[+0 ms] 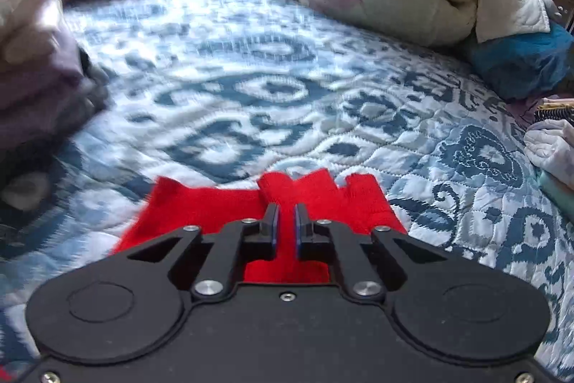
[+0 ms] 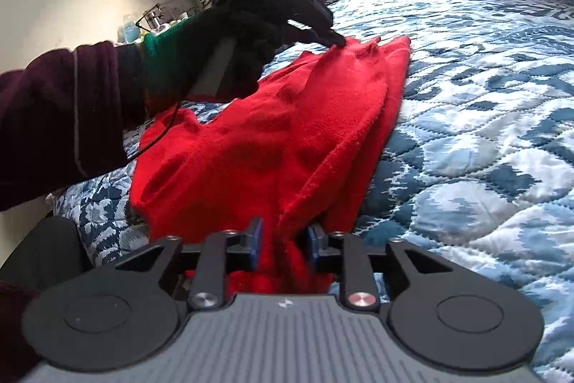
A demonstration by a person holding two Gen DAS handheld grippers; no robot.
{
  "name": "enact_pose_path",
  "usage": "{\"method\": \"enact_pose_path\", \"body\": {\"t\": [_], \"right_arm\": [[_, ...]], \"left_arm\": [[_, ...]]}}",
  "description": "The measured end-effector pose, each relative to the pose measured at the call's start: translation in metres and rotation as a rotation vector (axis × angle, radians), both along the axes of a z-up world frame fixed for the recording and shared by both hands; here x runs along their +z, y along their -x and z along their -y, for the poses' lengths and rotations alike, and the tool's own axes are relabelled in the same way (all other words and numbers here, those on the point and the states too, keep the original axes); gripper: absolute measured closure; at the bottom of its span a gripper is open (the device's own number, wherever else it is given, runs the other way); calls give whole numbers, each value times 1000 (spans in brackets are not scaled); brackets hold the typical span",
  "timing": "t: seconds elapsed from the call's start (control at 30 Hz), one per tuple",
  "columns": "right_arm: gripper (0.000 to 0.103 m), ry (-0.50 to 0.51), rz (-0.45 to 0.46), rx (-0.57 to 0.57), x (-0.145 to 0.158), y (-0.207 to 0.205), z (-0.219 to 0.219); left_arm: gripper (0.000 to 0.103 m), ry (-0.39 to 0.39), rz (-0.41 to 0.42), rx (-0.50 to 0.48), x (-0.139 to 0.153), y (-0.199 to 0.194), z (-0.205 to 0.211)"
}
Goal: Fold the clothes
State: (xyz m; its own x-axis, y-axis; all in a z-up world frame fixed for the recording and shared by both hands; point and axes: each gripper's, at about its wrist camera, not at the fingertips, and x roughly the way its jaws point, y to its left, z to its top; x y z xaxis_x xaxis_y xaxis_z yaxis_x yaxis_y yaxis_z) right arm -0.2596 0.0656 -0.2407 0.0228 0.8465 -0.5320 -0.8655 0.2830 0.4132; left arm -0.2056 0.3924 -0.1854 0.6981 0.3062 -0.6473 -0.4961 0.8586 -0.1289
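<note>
Your left gripper [image 1: 286, 209] is pinched on the red cloth's [image 2: 287, 146] far edge on the bed [image 2: 484, 131]; right gripper [image 2: 283, 234] holds near bunch loosely. Risk: it slips out if you pull.

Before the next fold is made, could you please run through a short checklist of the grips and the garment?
1. Left hand-held gripper pinching the far edge of the red knitted garment: ok, shut on it.
2. Right hand-held gripper gripping the near bunched end: cannot tell; cloth lies between its blue pads, but they stand apart.
3. Garment lifted between both grippers: ok.
4. Bare blue-and-white quilted bedspread to the right for laying it down: ok.
5. Garment free of wrinkles: not ok, folds run lengthwise.
</note>
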Motion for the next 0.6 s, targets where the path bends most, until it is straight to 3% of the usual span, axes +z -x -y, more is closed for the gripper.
{"method": "enact_pose_path", "body": {"t": [0.07,0.17,0.33,0.47,0.53,0.6], "right_arm": [[59,1,23,0,3,3,3],[54,4,65,-6,8,9,9],[55,-21,86,-118,14,4,7],[66,-29,102,-213,14,-6,-3],[87,-12,100,-203,10,-8,-9],[92,-3,90,-180,7,-8,-12]], "left_arm": [[89,-10,1,-10,6,17,9],[69,4,9,-41,11,43,24],[68,73,19,-34,12,49,27],[68,91,22,-46,18,36,35],[68,102,20,-51,20,32,40],[68,119,20,-56,17,31,41]]}}
